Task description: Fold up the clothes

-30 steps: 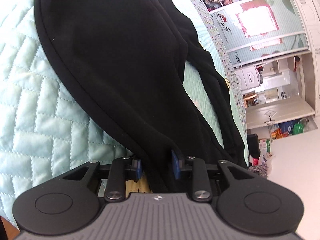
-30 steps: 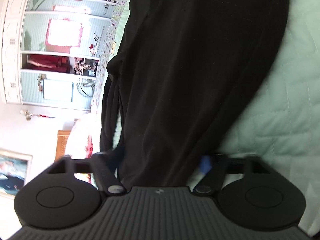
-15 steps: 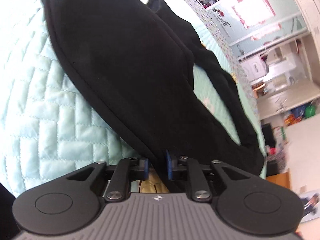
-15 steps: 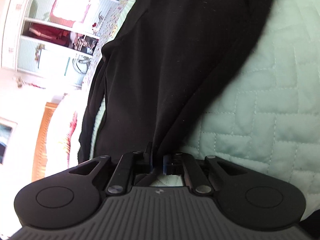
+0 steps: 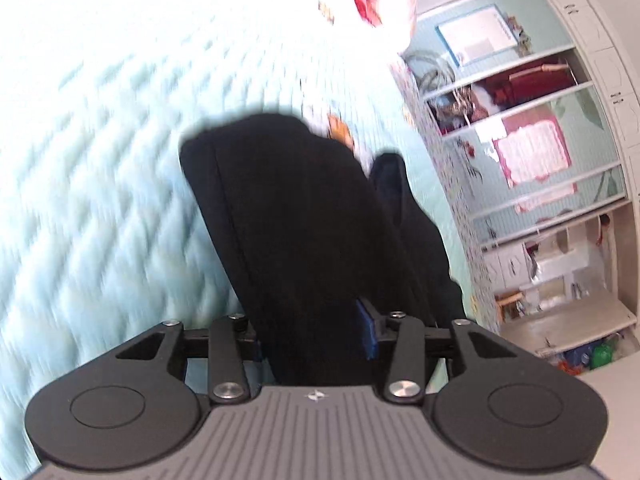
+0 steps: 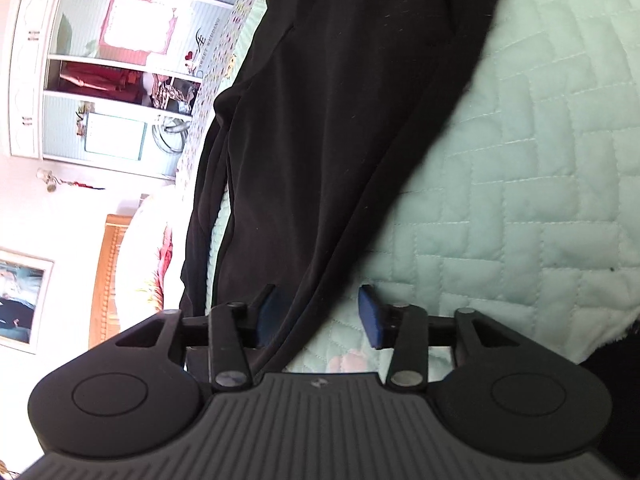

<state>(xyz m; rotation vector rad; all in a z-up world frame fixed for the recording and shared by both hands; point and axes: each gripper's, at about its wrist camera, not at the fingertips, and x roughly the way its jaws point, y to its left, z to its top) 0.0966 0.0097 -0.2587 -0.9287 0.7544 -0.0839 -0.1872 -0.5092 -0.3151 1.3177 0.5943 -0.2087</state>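
While the black garment [image 5: 304, 220] lies long and narrow on the quilted mint bedspread [image 5: 100, 200], the fold looks only partly done.

Both tongs are letting go now: the left gripper [image 5: 312, 336] has its jaws opening with dark cloth between them, and the right gripper [image 6: 320, 316] is opening too, cloth against its left pad and the right pad clear over the quilt. Judging by the layered edge, a lengthwise fold is in; shorter cross folds seem left. Shelves [image 5: 520, 140] sit beyond the bed.
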